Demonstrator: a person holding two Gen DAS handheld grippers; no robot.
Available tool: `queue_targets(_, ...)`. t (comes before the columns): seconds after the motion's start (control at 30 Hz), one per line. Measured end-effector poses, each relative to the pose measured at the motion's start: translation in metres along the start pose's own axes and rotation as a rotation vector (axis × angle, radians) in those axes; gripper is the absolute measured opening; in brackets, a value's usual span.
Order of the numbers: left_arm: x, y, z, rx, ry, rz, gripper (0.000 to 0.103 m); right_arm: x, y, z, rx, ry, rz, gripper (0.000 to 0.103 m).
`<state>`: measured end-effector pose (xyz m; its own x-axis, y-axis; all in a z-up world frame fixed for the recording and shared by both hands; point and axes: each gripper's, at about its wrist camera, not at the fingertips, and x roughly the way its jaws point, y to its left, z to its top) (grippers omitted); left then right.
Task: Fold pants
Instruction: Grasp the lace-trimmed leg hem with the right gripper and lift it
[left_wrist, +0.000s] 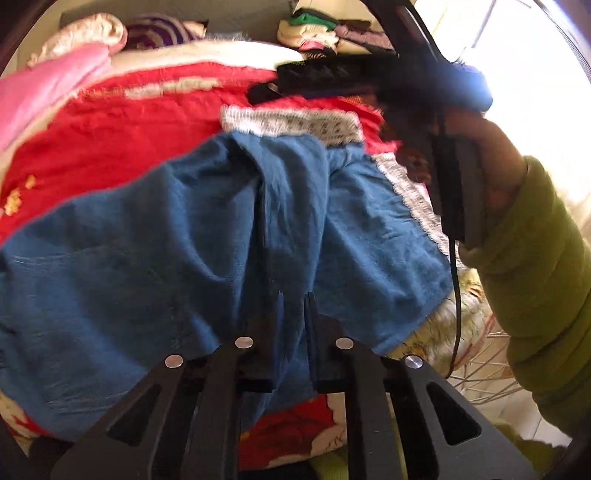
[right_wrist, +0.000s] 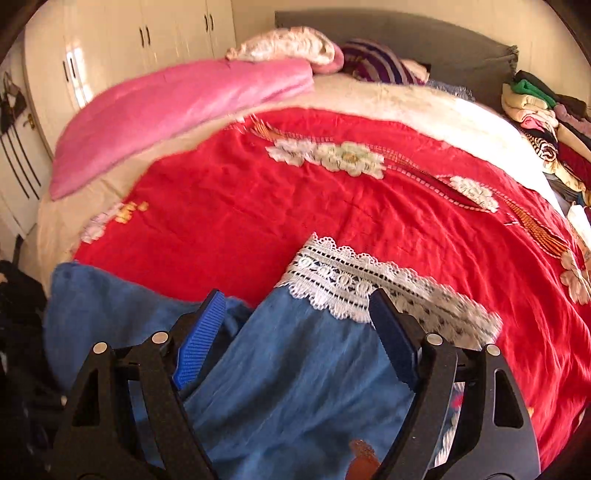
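Observation:
Blue pants (left_wrist: 184, 240) with white lace hems (left_wrist: 291, 123) lie on a red bedspread (left_wrist: 110, 129). My left gripper (left_wrist: 293, 299) is shut on a fold of the blue fabric near the bed's front edge. In the right wrist view the pants (right_wrist: 295, 369) run under my right gripper (right_wrist: 299, 299), which is open, its blue-padded fingers (right_wrist: 201, 339) on either side of a leg just short of the lace hem (right_wrist: 369, 291). The right gripper also shows in the left wrist view (left_wrist: 332, 77), held by a hand in a green sleeve.
A pink quilt (right_wrist: 177, 114) and pillows (right_wrist: 291, 46) lie at the head of the bed. A pile of clothes (right_wrist: 546, 122) sits at the right. White wardrobes (right_wrist: 122, 44) stand at the back left. A wire basket (left_wrist: 484, 365) is beside the bed.

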<state>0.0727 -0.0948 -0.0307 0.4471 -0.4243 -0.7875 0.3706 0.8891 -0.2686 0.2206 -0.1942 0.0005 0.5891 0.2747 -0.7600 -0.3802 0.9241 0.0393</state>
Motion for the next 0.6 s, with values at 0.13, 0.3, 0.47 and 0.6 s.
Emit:
queue_targets(0.13,0.017,0.007,0.005,-0.028,-0.009,0.014,0.012,0.033,0.001,0.012,-0.005,0.056,-0.021,0.074)
queue_targets(0.3,0.024,0.001,0.001,0.016,0.004,0.004,0.01,0.077,0.002,0.025,0.019,0.125,-0.049,0.074)
queue_targets(0.47,0.025,0.001,-0.001,0.025,0.002,-0.011,0.01,0.102,-0.003,0.026,0.024,0.162,-0.124,0.043)
queue_targets(0.6,0.021,0.005,-0.002,0.04,-0.005,-0.023,0.01,0.084,-0.016,0.024,0.057,0.121,-0.091,0.007)
